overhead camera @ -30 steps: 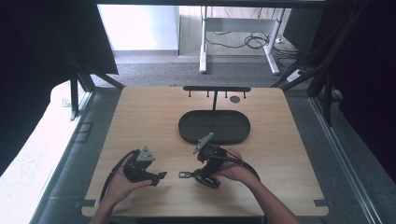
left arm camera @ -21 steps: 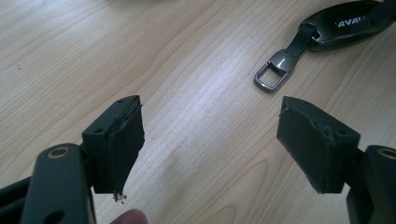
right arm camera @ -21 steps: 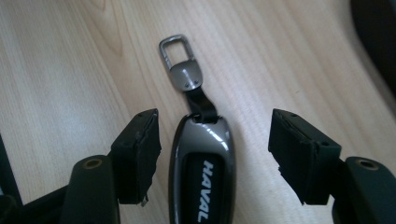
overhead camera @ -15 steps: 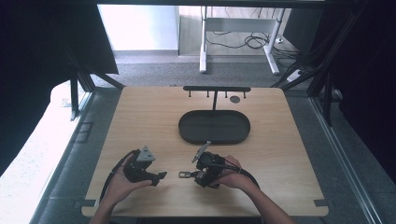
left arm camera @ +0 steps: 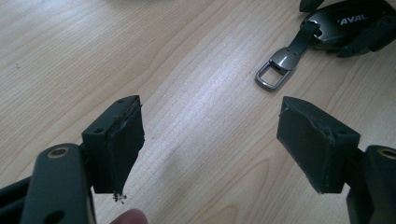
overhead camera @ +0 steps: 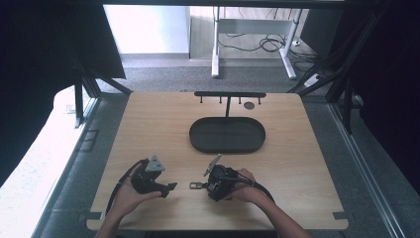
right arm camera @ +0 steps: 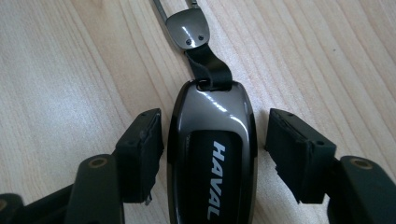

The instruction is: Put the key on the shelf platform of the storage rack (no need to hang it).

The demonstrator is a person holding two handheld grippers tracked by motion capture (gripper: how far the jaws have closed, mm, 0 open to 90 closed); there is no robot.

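Our right gripper's (right arm camera: pixel 212 154) fingers have just been closing around the key fob (right arm camera: pixel 212 163) — its long axis runs up the frame, not yet pinched; left gripper (left arm camera: pixel 219 149) gapes empty.

In the high view, your counter (overhead camera: pixel 163 119) fills the middle of the frame. The oval tray (overhead camera: pixel 227 135) lies on it just above centre, and the rack (overhead camera: pixel 229 94) stands behind the tray at the counter's far edge, with a small round disc (overhead camera: pixel 249 105) just right of its post. Lower down, your left hand-held gripper (overhead camera: pixel 171 187) sits at lower left of centre and your right hand-held gripper (overhead camera: pixel 207 184) just right of it. The key fob (right arm camera: pixel 212 158) lies on the counter between the right jaws, its strap and metal ring (left arm camera: pixel 270 77) stretching towards the left hand-held gripper, near but apart.
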